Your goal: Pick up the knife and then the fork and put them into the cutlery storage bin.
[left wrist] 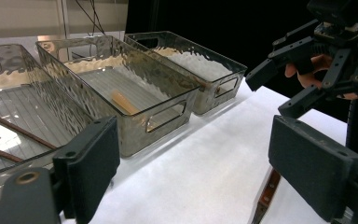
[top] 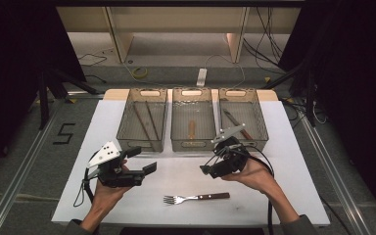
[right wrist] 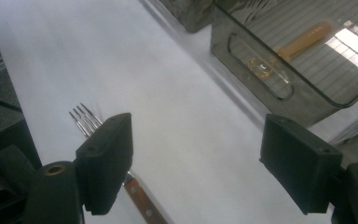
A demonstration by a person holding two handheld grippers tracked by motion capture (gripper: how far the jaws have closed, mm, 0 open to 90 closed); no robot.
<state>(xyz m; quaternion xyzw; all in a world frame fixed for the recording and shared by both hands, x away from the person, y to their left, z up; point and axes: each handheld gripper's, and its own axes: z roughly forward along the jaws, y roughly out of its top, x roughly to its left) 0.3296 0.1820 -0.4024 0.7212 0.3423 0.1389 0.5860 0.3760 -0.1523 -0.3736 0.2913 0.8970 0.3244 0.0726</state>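
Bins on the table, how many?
3, in a row at the far side of the white sheet: left bin holding chopsticks, middle bin holding an orange utensil, right bin holding dark-handled cutlery.

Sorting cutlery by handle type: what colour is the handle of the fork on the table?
Brown, wood-like, on the fork; clearest in the high view.

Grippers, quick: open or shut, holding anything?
Left gripper: open, holding nothing.
Right gripper: open, holding nothing, above the fork.
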